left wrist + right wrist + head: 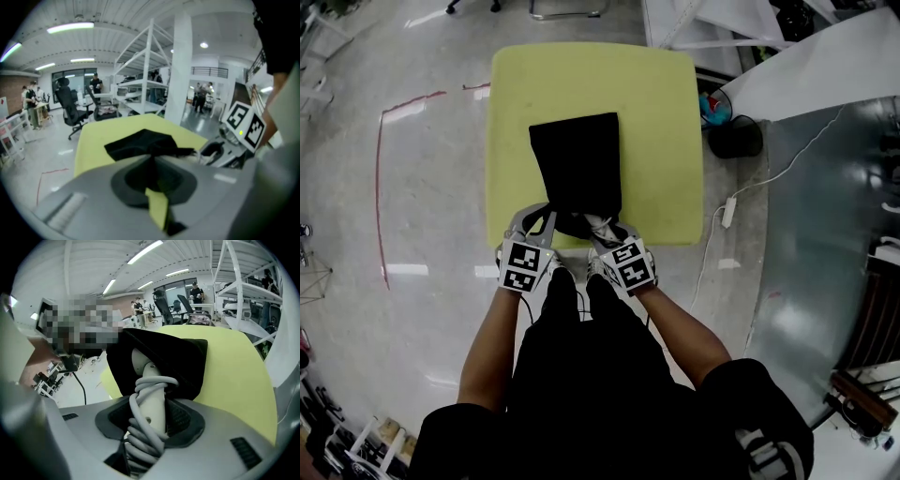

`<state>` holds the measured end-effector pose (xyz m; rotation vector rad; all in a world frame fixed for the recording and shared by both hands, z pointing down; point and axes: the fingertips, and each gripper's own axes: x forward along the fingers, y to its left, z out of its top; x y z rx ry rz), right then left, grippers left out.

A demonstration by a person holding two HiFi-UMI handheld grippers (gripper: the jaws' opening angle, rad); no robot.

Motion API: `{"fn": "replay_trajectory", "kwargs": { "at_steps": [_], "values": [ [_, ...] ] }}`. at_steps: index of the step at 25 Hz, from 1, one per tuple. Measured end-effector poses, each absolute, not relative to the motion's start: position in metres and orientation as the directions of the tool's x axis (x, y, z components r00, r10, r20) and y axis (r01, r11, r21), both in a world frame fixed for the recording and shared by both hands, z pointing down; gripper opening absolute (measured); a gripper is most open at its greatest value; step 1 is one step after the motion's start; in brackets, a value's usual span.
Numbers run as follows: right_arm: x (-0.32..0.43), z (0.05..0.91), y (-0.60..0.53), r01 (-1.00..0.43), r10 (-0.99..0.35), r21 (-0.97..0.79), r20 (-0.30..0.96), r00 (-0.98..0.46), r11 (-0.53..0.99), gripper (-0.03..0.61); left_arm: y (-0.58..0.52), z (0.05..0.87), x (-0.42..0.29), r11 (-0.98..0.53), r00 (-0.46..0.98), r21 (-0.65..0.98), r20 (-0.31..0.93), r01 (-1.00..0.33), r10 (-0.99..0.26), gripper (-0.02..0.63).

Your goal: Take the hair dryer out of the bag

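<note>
**Dryer handle in my right tongs, bag edge pinched in my left**

My right gripper [600,230] is clamped on the pale handle of the hair dryer [151,394]. The handle is wound with its grey cord [144,439] and sticks out of the near, open end of the black bag [577,164]. The rest of the dryer is inside the bag. My left gripper [542,223] is nearly closed, with a fold of the bag's black cloth nipped between its jaws just left of the opening. The two grippers sit close together at the near edge.

The bag lies flat on a yellow-green table [661,122], its closed end pointing away from me. The table stands on a glossy grey floor [431,309] marked with a thin red line [379,187], and a white cable [741,192] trails to the right.

Only the right gripper view shows the dryer and cord clearly. From my head I see little more than the bag. The left gripper view takes in the far room: a white shelving frame [147,70], a pillar [180,70], an office chair [70,101] and people standing at the back.
</note>
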<state>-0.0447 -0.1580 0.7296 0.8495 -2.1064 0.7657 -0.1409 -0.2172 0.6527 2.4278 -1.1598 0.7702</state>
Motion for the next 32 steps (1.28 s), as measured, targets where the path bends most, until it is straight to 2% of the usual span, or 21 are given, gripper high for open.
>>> {"fn": "replay_trajectory", "kwargs": {
  "at_steps": [6, 10, 16, 21, 24, 28, 32],
  "values": [
    [-0.041, 0.716, -0.132, -0.690, -0.234, -0.375, 0.751, -0.618, 0.619, 0.176, -0.212, 0.646, -0.135, -0.614, 0.540, 0.100, 0.599, -0.783, -0.591, 0.015],
    [-0.039, 0.703, -0.113, -0.601, -0.158, -0.507, 0.669, -0.726, 0.618, 0.176, -0.212, 0.637, -0.132, -0.594, 0.539, 0.116, 0.582, -0.796, -0.609, 0.015],
    [-0.030, 0.677, -0.094, -0.468, -0.093, -0.589, 0.554, -0.828, 0.658, 0.176, -0.213, 0.633, -0.130, -0.574, 0.538, 0.136, 0.569, -0.808, -0.622, 0.015],
    [-0.025, 0.641, -0.078, -0.345, -0.066, -0.685, 0.398, -0.915, 0.642, 0.176, -0.216, 0.628, -0.147, -0.475, 0.494, 0.188, 0.542, -0.860, -0.680, 0.017],
    [-0.027, 0.608, -0.074, -0.267, -0.070, -0.724, 0.291, -0.954, 0.636, 0.176, -0.214, 0.629, -0.152, -0.472, 0.481, 0.173, 0.559, -0.864, -0.675, 0.023],
    [-0.031, 0.562, -0.086, -0.192, -0.122, -0.745, 0.148, -0.981, 0.639, 0.178, -0.199, 0.639, -0.140, -0.536, 0.534, 0.199, 0.605, -0.820, -0.591, 0.104],
    [-0.032, 0.522, -0.114, -0.189, -0.217, -0.725, 0.056, -0.975, 0.662, 0.178, -0.178, 0.646, -0.128, -0.592, 0.568, 0.204, 0.629, -0.780, -0.531, 0.189]
  ]
}}
